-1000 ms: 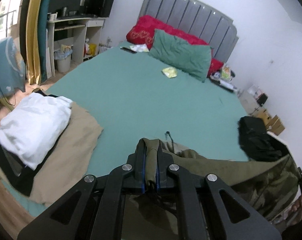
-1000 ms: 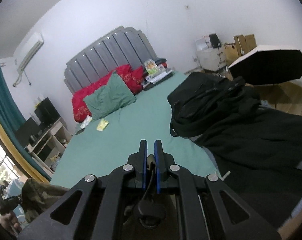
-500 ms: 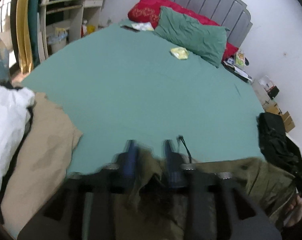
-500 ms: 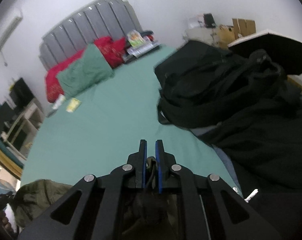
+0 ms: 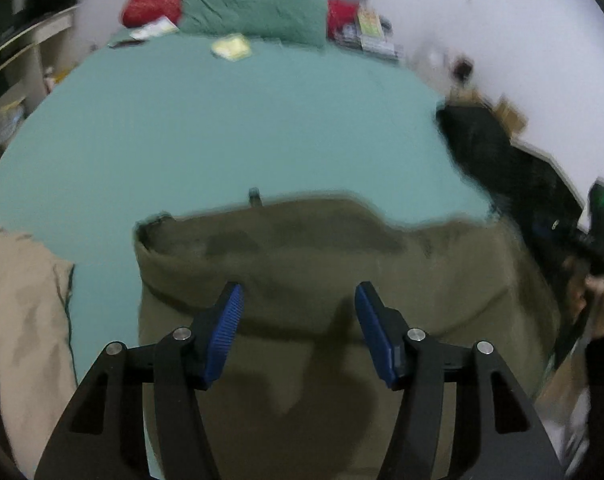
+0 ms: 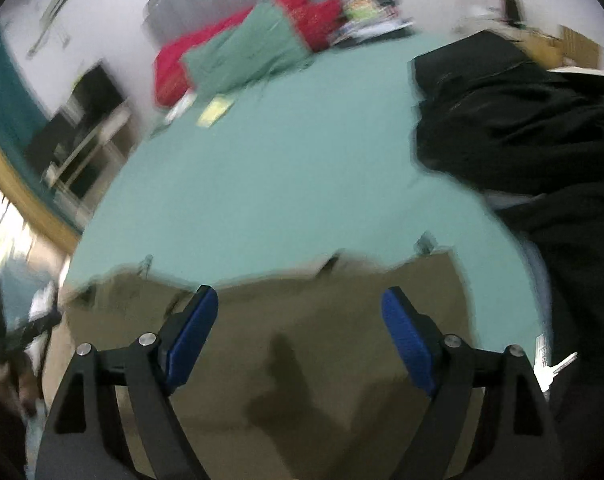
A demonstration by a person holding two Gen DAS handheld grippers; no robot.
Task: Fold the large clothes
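Observation:
An olive-green garment [image 5: 302, 256] lies spread over the near part of the teal bed [image 5: 221, 128]. In the left wrist view my left gripper [image 5: 299, 308] hovers over it, its jaws opening, the blue pads [image 5: 225, 332] wide apart with no cloth pinched. In the right wrist view the same olive garment [image 6: 302, 320] fills the foreground under my right gripper [image 6: 297, 312]. Its jaws are also opening, blue pads [image 6: 406, 336] far apart with nothing gripped. Both views are motion-blurred.
A beige garment [image 5: 25, 304] lies at the bed's left edge. A heap of black clothes [image 6: 522, 120] covers the right side. Green and red pillows [image 5: 253, 4] and a yellow packet [image 5: 231, 46] sit at the headboard end. A desk [image 6: 81, 132] stands left of the bed.
Both grippers let go of the olive garment's edge and opened wide. They dropped lower toward the bed, and the garment now lies spread flat on it.

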